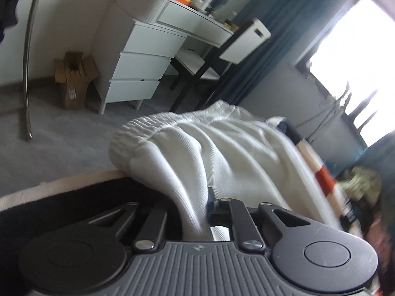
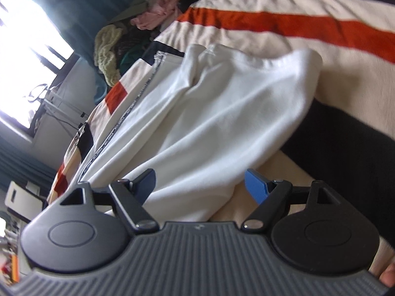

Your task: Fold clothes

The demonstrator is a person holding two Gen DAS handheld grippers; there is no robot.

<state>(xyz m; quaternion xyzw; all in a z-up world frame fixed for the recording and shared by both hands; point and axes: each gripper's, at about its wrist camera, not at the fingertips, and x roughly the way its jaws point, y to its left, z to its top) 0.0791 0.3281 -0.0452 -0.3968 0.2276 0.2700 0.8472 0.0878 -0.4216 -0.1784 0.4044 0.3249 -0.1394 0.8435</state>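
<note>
In the left wrist view, the left tool (image 1: 197, 218) was clamped on a fold of the white trousers (image 1: 222, 148), presumably to carry that edge over; the ribbed waistband (image 1: 148, 125) lay at 11 o'clock, near the bed's edge, with bare carpet (image 1: 61, 143) beyond.

In the right wrist view, the right tool (image 2: 201, 185) stood wide open around the trousers' (image 2: 209, 113) near end, gripping nothing. The striped bedspread (image 2: 308, 29) stretched free toward 1 o'clock.
</note>
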